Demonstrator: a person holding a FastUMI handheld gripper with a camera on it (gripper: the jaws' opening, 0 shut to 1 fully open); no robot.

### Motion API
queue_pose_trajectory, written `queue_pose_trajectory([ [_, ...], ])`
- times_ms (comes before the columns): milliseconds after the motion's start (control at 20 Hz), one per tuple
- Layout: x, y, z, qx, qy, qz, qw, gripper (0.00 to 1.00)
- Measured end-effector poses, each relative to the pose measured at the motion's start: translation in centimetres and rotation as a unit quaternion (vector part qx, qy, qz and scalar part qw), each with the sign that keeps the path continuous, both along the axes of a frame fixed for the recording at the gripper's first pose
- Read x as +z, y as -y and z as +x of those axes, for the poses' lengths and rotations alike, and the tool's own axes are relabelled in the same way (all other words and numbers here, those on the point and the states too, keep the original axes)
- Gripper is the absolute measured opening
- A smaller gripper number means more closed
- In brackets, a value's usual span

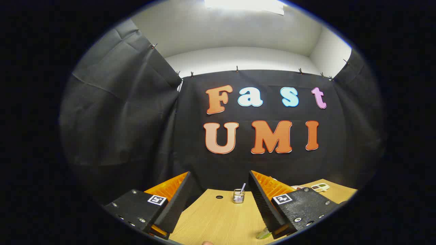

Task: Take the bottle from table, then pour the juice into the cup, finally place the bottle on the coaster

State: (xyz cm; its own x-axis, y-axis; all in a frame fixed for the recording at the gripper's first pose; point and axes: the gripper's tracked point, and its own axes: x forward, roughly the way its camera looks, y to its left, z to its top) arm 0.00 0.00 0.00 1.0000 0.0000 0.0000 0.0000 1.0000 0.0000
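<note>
My gripper (219,173) is open, held above a light wooden table (218,221) and facing the booth's back wall, with nothing between its fingers. Beyond the fingers, near the far edge of the table, stands a small clear glass holder (238,196) with a thin stick in it. A pale green object (264,233) peeks out from under the right finger, close below it. Most of it is hidden, and I cannot tell what it is.
A small white device (320,187) lies at the table's far right corner. A dark round hole (219,197) sits in the tabletop left of the glass holder. Black cloth closes the booth behind and to the left.
</note>
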Motion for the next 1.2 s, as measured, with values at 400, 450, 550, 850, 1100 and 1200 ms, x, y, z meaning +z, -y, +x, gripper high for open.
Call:
queue_pose_trajectory([
  [400, 0.6, 1.0, -0.1, -0.017, -0.002, 0.011, 1.000, 0.97],
  [450, 0.6, 1.2, -0.1, -0.019, -0.001, 0.011, 1.000, 0.97],
  [550, 0.4, 1.5, 0.0, -0.024, -0.007, 0.011, 1.000, 0.98],
  [850, -0.9, 2.8, 0.2, -0.045, -0.029, -0.003, 0.999, 0.97],
  [1100, -3.0, 5.1, 0.3, -0.073, -0.061, -0.009, 0.995, 0.98],
  [1200, -3.9, 6.1, 0.4, -0.081, -0.070, -0.003, 0.994, 0.98],
])
